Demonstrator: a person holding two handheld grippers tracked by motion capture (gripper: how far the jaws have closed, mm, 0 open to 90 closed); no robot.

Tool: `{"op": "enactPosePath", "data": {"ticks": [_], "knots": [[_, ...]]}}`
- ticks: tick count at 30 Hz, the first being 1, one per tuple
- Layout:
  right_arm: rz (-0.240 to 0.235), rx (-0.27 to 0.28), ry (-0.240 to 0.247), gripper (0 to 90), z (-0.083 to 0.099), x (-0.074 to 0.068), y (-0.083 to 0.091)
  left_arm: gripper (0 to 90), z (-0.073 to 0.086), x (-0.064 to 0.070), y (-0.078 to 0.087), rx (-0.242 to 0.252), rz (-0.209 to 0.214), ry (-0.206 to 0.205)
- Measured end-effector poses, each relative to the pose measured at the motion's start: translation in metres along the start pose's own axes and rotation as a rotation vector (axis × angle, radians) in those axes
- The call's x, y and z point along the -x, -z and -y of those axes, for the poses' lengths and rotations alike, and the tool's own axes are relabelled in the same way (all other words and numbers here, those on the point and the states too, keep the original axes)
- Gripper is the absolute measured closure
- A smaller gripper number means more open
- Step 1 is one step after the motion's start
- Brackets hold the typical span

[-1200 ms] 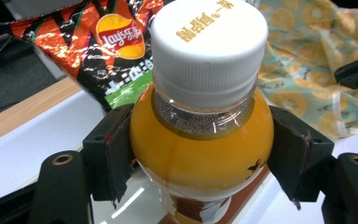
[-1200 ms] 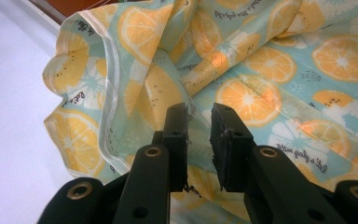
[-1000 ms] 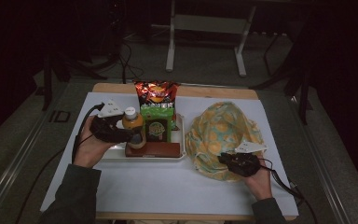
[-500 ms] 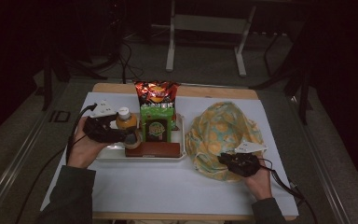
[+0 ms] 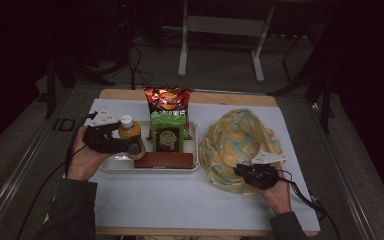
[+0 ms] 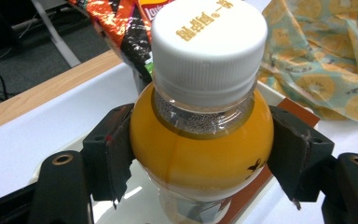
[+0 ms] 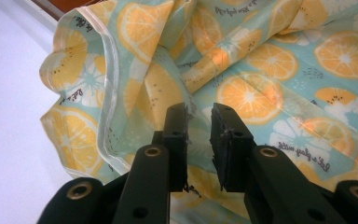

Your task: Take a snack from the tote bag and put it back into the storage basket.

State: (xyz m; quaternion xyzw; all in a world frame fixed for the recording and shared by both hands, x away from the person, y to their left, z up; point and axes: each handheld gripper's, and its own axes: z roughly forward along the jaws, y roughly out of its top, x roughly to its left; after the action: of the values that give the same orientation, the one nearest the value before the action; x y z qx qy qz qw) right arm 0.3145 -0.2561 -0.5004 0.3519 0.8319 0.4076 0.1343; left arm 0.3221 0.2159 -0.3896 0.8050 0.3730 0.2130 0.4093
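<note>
White sheeting covers the table in a dark room. Left gripper clamps the bottle over the tray's left edge; right gripper, nearly closed, pinches cloth.

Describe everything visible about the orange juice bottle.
The juice bottle is small, of clear plastic, filled with opaque orange liquid, and shut with a ribbed white screw cap bearing gold printed characters. It stands upright at the left end of the white tray, beside the green packet. The left claw is closed on its rounded shoulder below the neck, one black jaw pressing each side.
</note>
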Motion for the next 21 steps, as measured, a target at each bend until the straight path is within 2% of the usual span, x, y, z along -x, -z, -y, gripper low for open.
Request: {"op": "enactPosePath", "data": {"ticks": [21], "knots": [[0.000,0.004,-0.004,76.2,0.000,0.000,0.001,29.4,0.014,-0.012,0.006,-0.005,-0.023,0.027]]}}
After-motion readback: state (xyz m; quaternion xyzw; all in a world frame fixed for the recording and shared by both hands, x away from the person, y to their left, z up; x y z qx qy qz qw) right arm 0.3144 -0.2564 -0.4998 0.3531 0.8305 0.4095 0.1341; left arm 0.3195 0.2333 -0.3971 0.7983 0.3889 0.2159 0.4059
